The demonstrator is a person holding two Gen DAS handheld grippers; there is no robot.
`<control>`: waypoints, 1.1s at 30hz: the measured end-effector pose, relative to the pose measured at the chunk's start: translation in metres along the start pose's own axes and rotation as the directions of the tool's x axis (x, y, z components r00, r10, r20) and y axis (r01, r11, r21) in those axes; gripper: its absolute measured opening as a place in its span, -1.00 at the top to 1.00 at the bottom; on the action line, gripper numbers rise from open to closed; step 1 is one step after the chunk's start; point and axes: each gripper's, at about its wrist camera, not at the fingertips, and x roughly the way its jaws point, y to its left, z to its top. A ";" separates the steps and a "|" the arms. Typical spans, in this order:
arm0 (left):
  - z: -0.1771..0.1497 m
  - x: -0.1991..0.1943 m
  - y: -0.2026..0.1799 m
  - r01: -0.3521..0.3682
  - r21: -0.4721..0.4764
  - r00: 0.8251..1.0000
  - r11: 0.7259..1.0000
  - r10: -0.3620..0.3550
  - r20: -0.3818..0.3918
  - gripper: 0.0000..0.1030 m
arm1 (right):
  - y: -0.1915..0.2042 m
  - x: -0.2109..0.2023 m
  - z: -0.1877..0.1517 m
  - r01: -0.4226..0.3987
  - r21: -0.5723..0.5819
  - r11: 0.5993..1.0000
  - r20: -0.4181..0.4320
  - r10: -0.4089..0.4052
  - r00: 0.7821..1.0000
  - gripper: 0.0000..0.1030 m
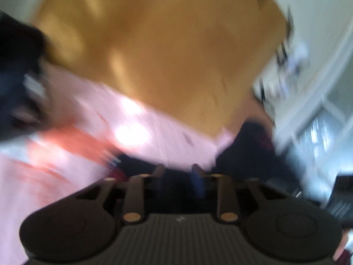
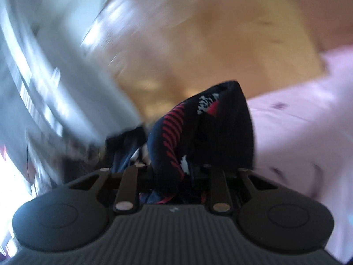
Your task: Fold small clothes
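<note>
Dark patterned garment (image 2: 198, 132), soft and limp, bunches between the right jaws, gripped; left jaws apart, pink cloth (image 1: 154, 132) ahead.

Blurred wooden table (image 1: 167, 50), white-framed window (image 1: 320, 130), sunlight patches on the wood

No legible text, labels, numbers, brands (both views heavily blurred)
</note>
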 end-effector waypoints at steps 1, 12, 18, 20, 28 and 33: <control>0.007 -0.018 0.009 -0.029 -0.021 0.999 0.999 0.030 0.043 0.28 | 0.019 0.023 -0.002 -0.004 -0.063 0.998 -0.052 0.001 0.999 0.43; 0.005 -0.026 0.027 -0.082 -0.017 0.996 0.997 0.082 0.025 -0.09 | 0.080 0.122 -0.049 -0.092 -0.288 0.953 -0.253 0.017 0.967 -0.38; -0.002 0.019 0.008 -0.183 0.145 0.978 0.972 0.195 -0.071 -0.92 | 0.049 0.037 -0.038 -0.028 -0.227 0.973 -0.065 0.014 0.998 -0.38; -0.008 0.034 0.016 -0.209 0.155 0.964 0.966 0.230 -0.131 -0.96 | 0.022 0.022 -0.035 0.046 -0.129 0.991 -0.011 -0.048 0.999 -0.42; -0.028 0.037 0.056 -0.062 -0.050 0.970 0.997 0.049 -0.237 -0.99 | -0.051 0.049 -0.067 0.047 0.259 0.965 -0.087 -0.025 0.996 -0.63; -0.032 0.047 0.043 -0.059 -0.012 0.970 0.998 0.054 -0.236 -0.99 | -0.052 0.070 -0.063 0.006 0.291 0.957 -0.071 0.015 0.997 -0.77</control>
